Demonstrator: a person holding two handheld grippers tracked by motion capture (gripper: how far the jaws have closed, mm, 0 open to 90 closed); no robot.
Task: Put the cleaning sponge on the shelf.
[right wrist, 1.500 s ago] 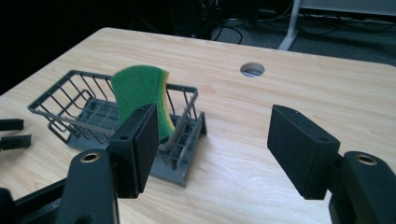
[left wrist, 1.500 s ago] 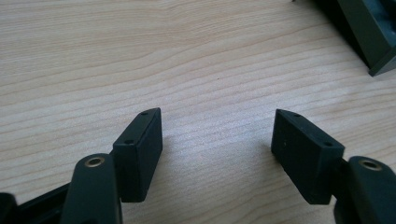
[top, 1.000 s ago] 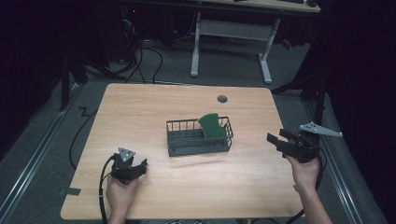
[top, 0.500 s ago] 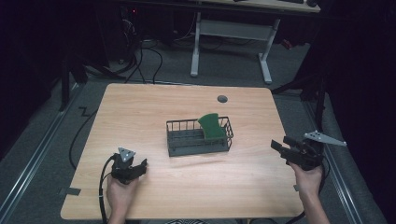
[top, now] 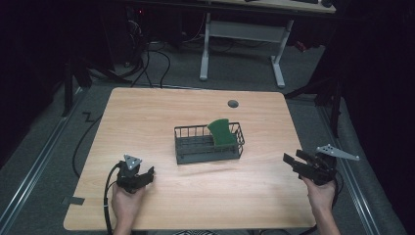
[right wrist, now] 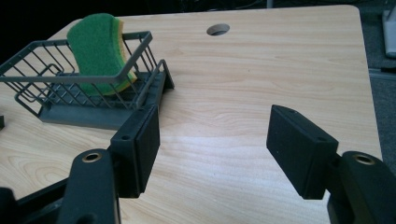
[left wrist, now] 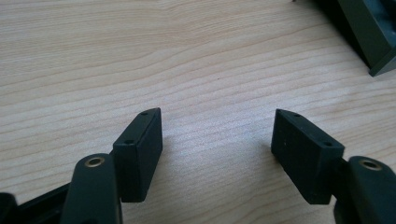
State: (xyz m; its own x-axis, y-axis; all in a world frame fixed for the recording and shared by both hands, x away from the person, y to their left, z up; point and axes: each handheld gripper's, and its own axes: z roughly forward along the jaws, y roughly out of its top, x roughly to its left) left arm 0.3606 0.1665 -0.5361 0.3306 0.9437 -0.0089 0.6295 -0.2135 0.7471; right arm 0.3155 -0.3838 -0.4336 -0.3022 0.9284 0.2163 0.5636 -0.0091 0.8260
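Observation:
A dark wire basket (top: 208, 144) stands near the middle of the wooden table (top: 147, 112). A green and yellow sponge (top: 221, 132) leans upright against the basket's right end. In the right gripper view the basket (right wrist: 51, 100) and sponge (right wrist: 98, 46) lie ahead to the left. My left gripper (top: 149, 172) rests low over the table's front left, open, with bare wood between its jaws (left wrist: 217, 142). My right gripper (top: 292, 160) hangs at the table's right edge, open and holding nothing (right wrist: 212, 135).
A round cable hole (top: 233, 103) sits in the table top behind the basket. Beyond the far edge stands a white desk frame (top: 242, 34) on grey floor. A cable (top: 106, 200) trails from the left gripper over the front edge.
My right gripper has sunk lower and drifted toward the table's right edge. The left gripper, basket and sponge have stayed put.

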